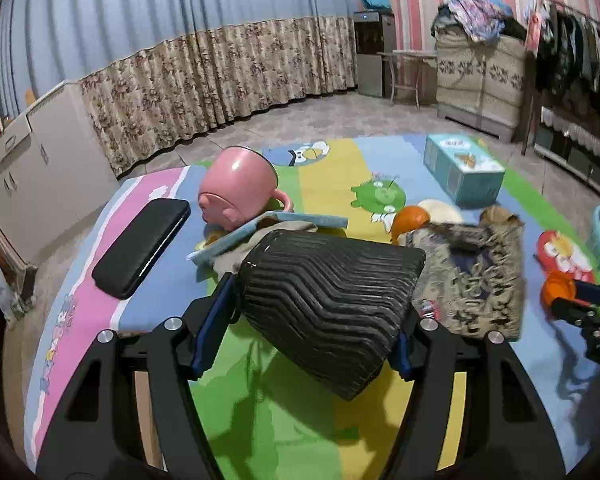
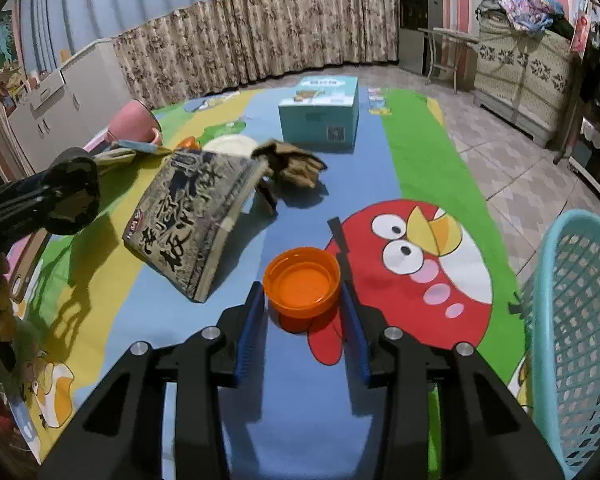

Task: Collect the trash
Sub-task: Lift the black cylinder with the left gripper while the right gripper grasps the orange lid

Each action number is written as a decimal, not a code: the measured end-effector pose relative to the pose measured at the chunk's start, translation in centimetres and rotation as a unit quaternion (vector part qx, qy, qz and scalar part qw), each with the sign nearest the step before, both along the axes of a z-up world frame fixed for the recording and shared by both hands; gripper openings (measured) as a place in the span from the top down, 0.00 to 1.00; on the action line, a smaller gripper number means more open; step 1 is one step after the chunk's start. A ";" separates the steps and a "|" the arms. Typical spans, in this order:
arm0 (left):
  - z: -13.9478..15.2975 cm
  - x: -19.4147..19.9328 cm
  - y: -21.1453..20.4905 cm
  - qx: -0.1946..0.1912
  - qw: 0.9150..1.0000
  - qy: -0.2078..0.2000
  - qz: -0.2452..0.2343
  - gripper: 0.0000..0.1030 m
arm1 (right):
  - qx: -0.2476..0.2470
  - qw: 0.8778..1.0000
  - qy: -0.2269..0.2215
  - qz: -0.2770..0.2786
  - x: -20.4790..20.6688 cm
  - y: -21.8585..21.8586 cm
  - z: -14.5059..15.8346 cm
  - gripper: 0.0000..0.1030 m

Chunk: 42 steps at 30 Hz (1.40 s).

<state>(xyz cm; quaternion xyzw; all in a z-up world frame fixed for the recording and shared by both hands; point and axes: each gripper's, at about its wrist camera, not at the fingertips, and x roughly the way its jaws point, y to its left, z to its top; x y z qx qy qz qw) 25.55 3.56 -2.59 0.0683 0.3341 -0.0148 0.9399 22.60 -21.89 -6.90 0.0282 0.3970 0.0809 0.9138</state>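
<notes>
Left fingers pinched a black ridged pouch; only our right view showed the right gripper pinching an orange cap, book lettering unreadable.

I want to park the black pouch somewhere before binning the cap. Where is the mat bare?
Bare mat lies between the teal box, the gloves and the red bird print. Crowded from the book to the pink mug.
</notes>
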 end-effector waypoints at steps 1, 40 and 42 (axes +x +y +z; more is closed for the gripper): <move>0.6 -0.4 0.1 -0.006 1.000 -0.004 0.000 0.38 | 0.002 1.000 -0.004 -0.001 -0.1 -0.2 0.2 0.62; 9.6 -4.1 -5.1 -0.078 0.995 -0.036 -0.043 0.38 | 0.032 0.991 -0.091 -0.092 -5.7 -11.5 5.6 0.62; 10.0 -3.9 -5.2 -0.093 0.994 -0.025 -0.052 0.38 | 0.034 0.990 -0.094 -0.096 -5.8 -11.9 5.8 0.62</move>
